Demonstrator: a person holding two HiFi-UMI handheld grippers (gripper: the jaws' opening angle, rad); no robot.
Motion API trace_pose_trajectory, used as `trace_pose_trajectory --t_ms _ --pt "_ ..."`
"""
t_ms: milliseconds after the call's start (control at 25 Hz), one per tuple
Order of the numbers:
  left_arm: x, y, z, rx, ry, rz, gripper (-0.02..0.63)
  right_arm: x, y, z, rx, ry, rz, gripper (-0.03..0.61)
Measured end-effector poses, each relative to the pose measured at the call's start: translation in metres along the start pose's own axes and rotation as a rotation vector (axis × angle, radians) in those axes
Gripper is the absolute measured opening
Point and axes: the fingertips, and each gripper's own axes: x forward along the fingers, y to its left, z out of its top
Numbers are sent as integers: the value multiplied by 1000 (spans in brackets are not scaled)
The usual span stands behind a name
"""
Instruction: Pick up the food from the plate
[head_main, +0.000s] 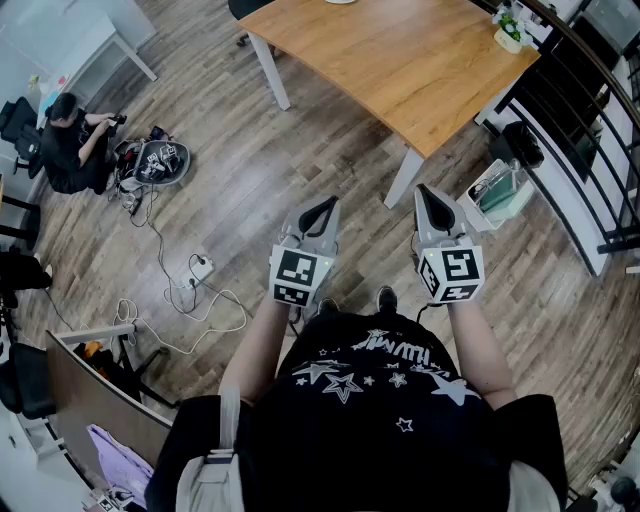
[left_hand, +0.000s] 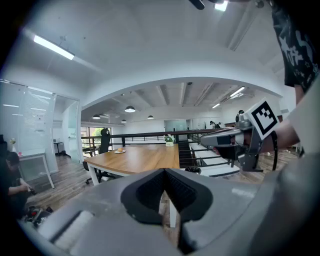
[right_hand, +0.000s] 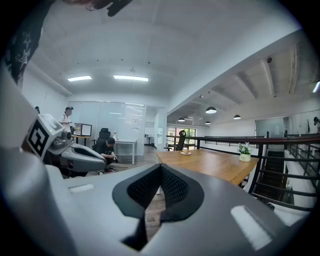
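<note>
- Two tools are held side by side over the wooden floor (head_main: 300, 150), the left hand-held gripper (head_main: 322, 210) and the right hand-held gripper (head_main: 430, 200). Both are short of the bench (head_main: 400, 60) and touch nothing.
- Only the head view shows the floor layout. A person (head_main: 68, 145) sits at the far left, and cables (head_main: 165, 290) with a power strip (head_main: 201, 266) trail between that person and the left hand-held gripper.
- Only the two gripper views show the plate clearly. In the left gripper view the plate (left_hand: 119, 150) sits on the far left part of the bench top with the food (left_hand: 120, 149) on it, well apart from both tools. In the right gripper view it is a small disc (right_hand: 186, 152) at the far end. The food is too small to identify.
- Seen in its own view, the left hand-held gripper (left_hand: 164, 172) is clenched with its tips meeting and nothing between them. Floor and a bench leg show through the gap below the tips.
- The right hand-held gripper (right_hand: 160, 167) is likewise clenched and empty in its own view.
- At the right, a flowerpot (head_main: 510, 32) stands on the bench corner next to the black railing (head_main: 590, 130).
</note>
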Motion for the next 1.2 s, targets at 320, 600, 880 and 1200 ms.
trace_pose_trajectory --t_ms 320,600,880,1200 --pt "-3 2 0 -14 -6 -4 0 3 3 9 1 -17 -10 0" --pt "-21 15 -14 -51 4 17 1 9 19 6 2 4 -10 0" --pt "-57 56 -26 -80 -10 66 1 36 60 8 13 -10 36 2" --pt "-89 99 -45 -113 2 106 0 61 87 2 25 -16 24 3"
